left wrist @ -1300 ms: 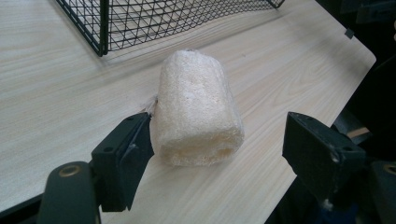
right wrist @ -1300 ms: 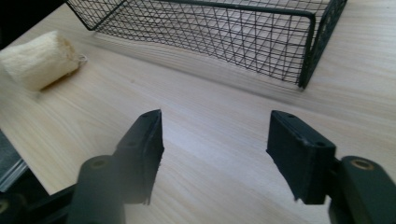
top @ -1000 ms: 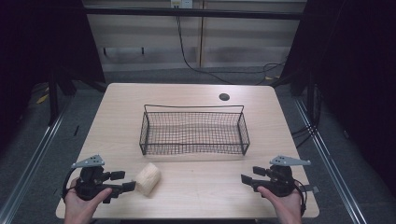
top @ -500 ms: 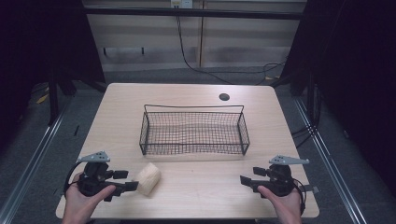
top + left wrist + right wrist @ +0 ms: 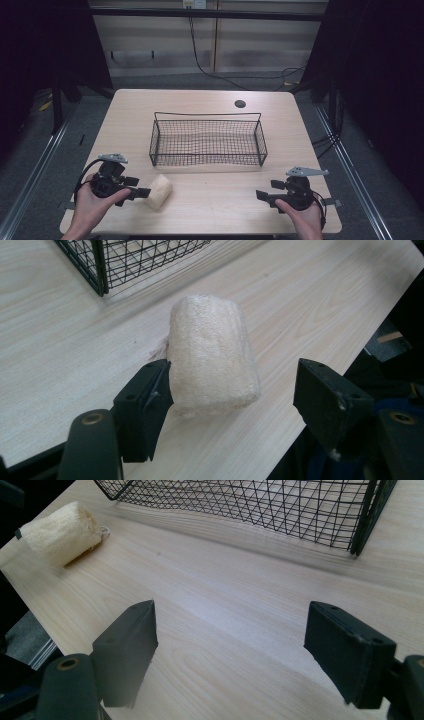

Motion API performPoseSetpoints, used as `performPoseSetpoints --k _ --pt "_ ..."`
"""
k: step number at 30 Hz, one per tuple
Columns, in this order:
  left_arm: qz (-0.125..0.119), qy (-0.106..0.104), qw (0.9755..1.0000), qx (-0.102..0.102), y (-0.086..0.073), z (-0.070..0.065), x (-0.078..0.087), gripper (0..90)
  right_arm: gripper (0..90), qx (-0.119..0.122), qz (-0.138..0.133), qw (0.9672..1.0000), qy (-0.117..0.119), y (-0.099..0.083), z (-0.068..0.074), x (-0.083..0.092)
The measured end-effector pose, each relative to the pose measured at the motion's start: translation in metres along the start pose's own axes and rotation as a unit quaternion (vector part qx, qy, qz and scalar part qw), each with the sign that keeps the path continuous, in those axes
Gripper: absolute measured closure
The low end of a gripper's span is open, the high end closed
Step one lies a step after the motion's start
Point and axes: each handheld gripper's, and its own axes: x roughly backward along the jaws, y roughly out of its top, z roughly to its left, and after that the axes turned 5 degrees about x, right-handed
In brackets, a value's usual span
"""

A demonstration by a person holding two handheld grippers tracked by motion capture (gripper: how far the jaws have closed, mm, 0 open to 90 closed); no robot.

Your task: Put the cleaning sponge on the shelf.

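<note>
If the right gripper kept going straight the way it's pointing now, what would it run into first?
Probably nothing close: the right gripper points left across bare table. Farther along that line lies the loofah, beside the left gripper; depth makes this uncertain.

loofah (image 5: 159,190) before basket (image 5: 207,141), on table (image 5: 220,202)

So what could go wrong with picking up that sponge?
The left gripper has its jaws just closing, yet only one touches the sponge; it might get pushed aside or slip out. It lies near the table edge, so a nudge could roll it off. Carried low, it could catch the basket rim.
</note>
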Motion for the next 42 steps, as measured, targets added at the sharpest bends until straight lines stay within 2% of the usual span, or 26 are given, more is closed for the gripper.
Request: performPoseSetpoints --k 4,7,11,12,15,19,20,23,25,27,28,31,35,38,40,42 --pt "0.012 0.008 0.9999 -0.003 0.007 -0.002 0.0 30.3 20.7 0.0 0.004 1.0 0.001 0.0 0.0 -0.001" --pt "0.034 0.017 0.9992 -0.007 0.014 -0.002 -0.002 29.8 20.7 0.0 0.008 1.0 0.001 0.0 0.0 -0.001" --pt "0.042 0.026 0.9988 -0.006 0.017 -0.003 -0.003 27.9 20.6 0.002 0.008 1.0 0.002 0.0 0.0 -0.002" --pt "0.055 0.029 0.9981 -0.006 0.019 -0.003 -0.004 28.1 20.4 -0.001 0.009 1.0 0.002 0.0 0.0 -0.002" --pt "0.068 0.037 0.997 -0.008 0.024 -0.006 -0.005 28.0 19.8 -0.003 0.011 0.9999 0.004 0.0 0.0 -0.002" --pt "0.067 0.037 0.997 -0.009 0.031 -0.008 -0.007 27.9 19.5 -0.001 0.014 0.9999 0.005 0.0 0.0 -0.003" --pt "0.074 0.037 0.9965 -0.009 0.032 -0.009 -0.008 27.9 19.5 0.0 0.015 0.9999 0.004 0.0 0.001 -0.003" --pt "0.078 0.047 0.9958 -0.009 0.035 -0.01 -0.008 27.7 19.4 -0.001 0.014 0.9999 0.004 0.0 0.0 -0.003" --pt "0.086 0.052 0.9949 -0.008 0.041 -0.013 -0.011 26.7 19.4 -0.003 0.012 0.9999 0.004 0.0 0.0 -0.003" --pt "0.103 0.06 0.9927 -0.016 0.045 -0.015 -0.014 26.7 19.4 -0.003 0.014 0.9999 0.005 0.0 0.0 -0.003" --pt "0.103 0.06 0.9927 -0.016 0.045 -0.015 -0.014 26.3 19.4 -0.001 0.014 0.9999 0.007 0.0 0.0 -0.004" --pt "0.116 0.07 0.9908 -0.008 0.05 -0.016 -0.018 23.7 19.4 -0.002 0.016 0.9999 0.007 0.001 0.0 -0.004" --pt "0.125 0.067 0.9899 -0.003 0.054 -0.017 -0.022 22.9 19.4 -0.002 0.017 0.9998 0.007 0.0 0.0 -0.004" --pt "0.137 0.064 0.9884 -0.004 0.057 -0.018 -0.026 21.8 19.4 -0.004 0.019 0.9998 0.009 0.0 0.0 -0.005" --pt "0.152 0.065 0.9862 -0.004 0.059 -0.017 -0.028 19.5 19.4 -0.003 0.02 0.9998 0.009 0.001 0.0 -0.005" --pt "0.155 0.07 0.9854 -0.005 0.06 -0.016 -0.03 19.9 19.4 -0.003 0.021 0.9997 0.01 0.0 0.0 -0.006"
